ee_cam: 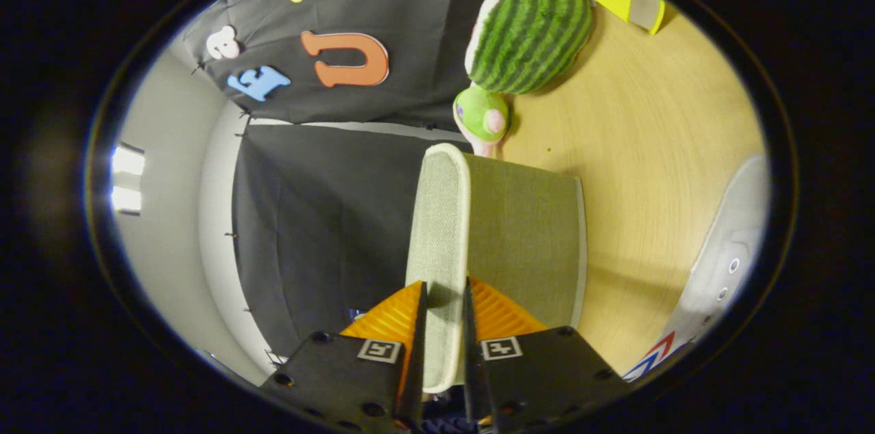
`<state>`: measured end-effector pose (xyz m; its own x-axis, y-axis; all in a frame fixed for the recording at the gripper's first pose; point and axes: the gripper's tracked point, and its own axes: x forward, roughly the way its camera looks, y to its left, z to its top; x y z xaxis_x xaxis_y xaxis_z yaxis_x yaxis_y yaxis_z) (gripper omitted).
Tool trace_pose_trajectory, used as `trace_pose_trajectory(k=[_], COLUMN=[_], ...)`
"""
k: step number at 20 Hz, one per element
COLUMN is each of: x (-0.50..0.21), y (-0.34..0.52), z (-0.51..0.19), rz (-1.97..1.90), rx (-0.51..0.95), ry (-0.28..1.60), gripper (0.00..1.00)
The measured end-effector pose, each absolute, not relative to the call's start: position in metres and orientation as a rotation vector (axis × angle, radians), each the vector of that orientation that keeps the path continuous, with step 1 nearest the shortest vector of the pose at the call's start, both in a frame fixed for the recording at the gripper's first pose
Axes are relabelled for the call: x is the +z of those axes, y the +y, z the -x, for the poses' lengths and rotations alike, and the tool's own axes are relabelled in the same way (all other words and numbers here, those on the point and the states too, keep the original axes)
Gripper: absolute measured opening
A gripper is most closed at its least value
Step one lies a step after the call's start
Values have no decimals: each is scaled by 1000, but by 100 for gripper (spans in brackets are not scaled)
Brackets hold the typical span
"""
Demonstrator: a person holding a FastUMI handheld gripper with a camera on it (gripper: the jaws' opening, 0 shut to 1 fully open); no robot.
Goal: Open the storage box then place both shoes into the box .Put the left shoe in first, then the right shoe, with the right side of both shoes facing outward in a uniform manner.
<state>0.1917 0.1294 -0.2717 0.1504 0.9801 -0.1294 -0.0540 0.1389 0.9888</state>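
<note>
Between the claw [444,304] fingers (both pressing): the storage box lid [444,229].

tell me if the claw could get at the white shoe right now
Probably not as things stand: the claw is shut on the box lid, both fingers pressing its edge. The white shoe lies off to the side on the wooden table, nothing blocking it, but the lid must be released first.
</note>
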Motion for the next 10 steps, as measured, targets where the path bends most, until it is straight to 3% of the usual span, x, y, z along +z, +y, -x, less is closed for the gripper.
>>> trace_pose_trajectory(k=[2,7,10], x=[-258,-245,-214], y=[118,101,99], z=[-194,-178,-151], rz=[-1130,-1143,-1182], rx=[1036,995,1062], ry=[1046,962,902], gripper=[6,5,5])
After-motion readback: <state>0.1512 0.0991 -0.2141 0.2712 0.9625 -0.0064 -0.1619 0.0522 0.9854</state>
